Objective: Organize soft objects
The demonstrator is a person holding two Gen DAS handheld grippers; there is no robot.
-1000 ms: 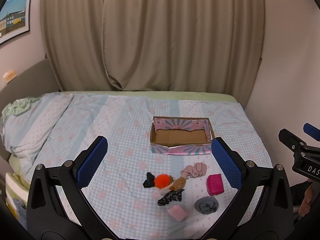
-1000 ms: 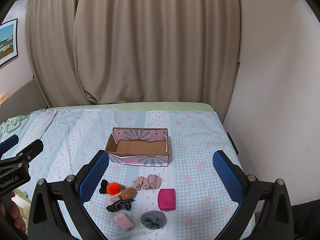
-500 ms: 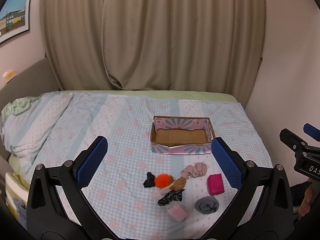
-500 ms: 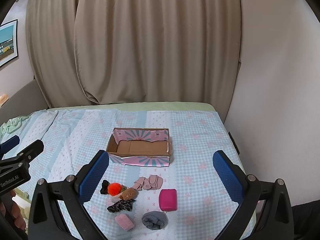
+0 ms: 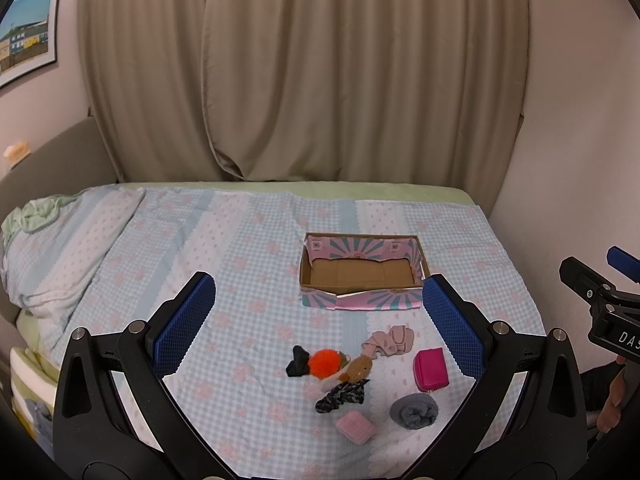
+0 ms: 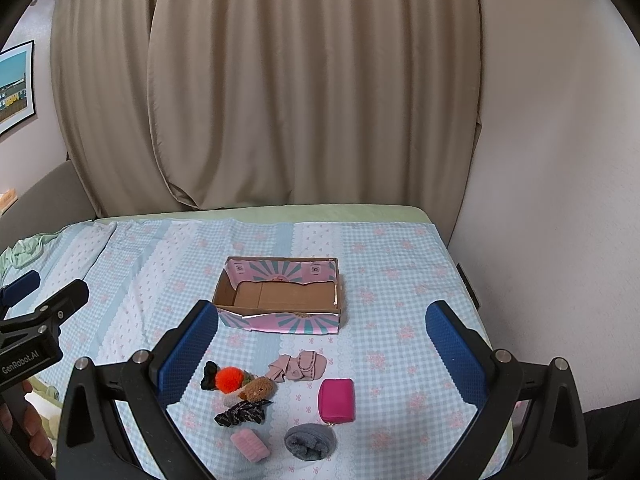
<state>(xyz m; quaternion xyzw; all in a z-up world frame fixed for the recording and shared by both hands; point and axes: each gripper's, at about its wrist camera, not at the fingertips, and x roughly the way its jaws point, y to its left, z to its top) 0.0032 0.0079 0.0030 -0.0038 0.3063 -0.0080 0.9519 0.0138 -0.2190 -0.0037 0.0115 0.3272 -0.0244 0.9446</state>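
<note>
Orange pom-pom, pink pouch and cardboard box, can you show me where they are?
Orange pom-pom (image 6: 229,379): right wrist view, middle of the fluffy ball.
Pink pouch (image 6: 336,400): right wrist view, centre of its top face.
Cardboard box (image 5: 360,273): left wrist view, bare brown floor inside.

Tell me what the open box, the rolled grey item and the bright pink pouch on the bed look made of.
Open pink-and-teal box: cardboard, with a bare brown inside and a printed matte outside. Rolled grey item: soft knit or fleece, judging by its fuzzy folds. Bright pink pouch: smooth fabric or faux leather; the views cannot settle which.
</note>
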